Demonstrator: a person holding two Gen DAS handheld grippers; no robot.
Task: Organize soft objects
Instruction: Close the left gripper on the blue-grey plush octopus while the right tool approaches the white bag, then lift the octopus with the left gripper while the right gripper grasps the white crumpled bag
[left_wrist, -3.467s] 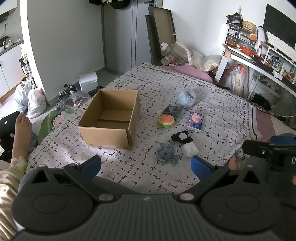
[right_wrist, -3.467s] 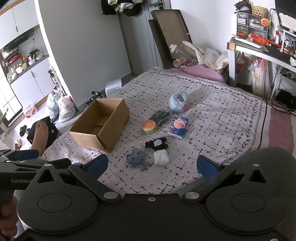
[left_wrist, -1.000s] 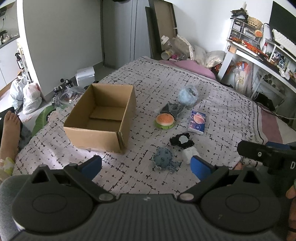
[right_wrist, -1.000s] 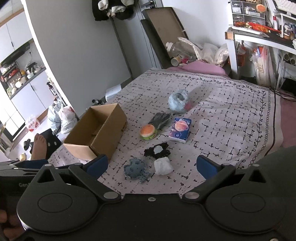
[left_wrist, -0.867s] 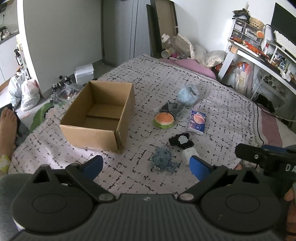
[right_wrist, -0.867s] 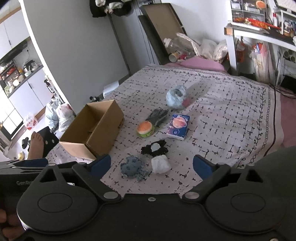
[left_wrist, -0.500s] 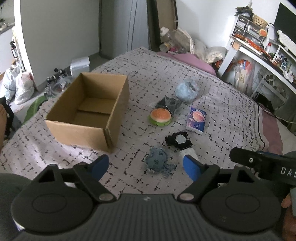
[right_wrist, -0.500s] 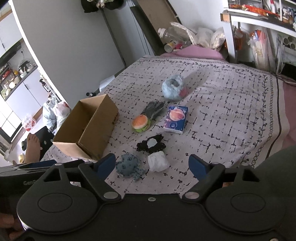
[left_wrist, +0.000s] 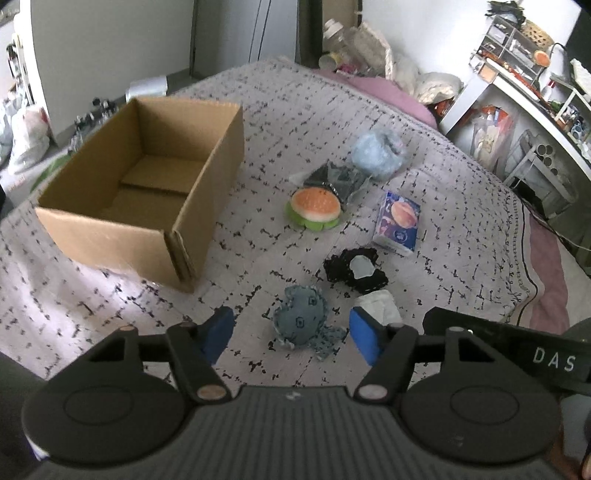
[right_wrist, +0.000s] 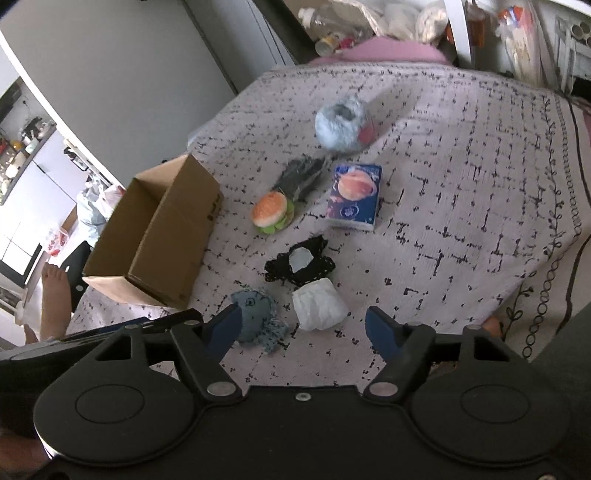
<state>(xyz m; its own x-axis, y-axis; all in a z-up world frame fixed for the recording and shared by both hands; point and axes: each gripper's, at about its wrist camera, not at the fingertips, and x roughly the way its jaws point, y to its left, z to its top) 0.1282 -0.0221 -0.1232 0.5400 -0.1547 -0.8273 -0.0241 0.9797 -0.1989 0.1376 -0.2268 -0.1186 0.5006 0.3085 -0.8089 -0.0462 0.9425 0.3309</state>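
An open, empty cardboard box (left_wrist: 147, 192) (right_wrist: 155, 240) sits on the patterned bedspread. Soft things lie to its right: a blue octopus plush (left_wrist: 303, 321) (right_wrist: 255, 317), a white wad (left_wrist: 380, 310) (right_wrist: 319, 302), a black lacy cloth (left_wrist: 354, 269) (right_wrist: 299, 264), a burger toy (left_wrist: 314, 208) (right_wrist: 271, 212), a tissue pack (left_wrist: 399, 221) (right_wrist: 354, 195), a dark bagged item (left_wrist: 338, 179) (right_wrist: 304, 173) and a fluffy light-blue item (left_wrist: 376, 151) (right_wrist: 341, 125). My left gripper (left_wrist: 291, 334) is open over the octopus plush. My right gripper (right_wrist: 306, 328) is open over the white wad.
A pink pillow (left_wrist: 388, 92) lies at the bed's far end. A cluttered white desk (left_wrist: 524, 99) stands at the right. Bags (left_wrist: 26, 136) lie on the floor at the left. A bare foot (right_wrist: 51, 295) shows beside the bed.
Both grippers have moved forward and down toward the bed. The plush and the white wad now lie between their fingers. Both jaws have narrowed a little but stay open.
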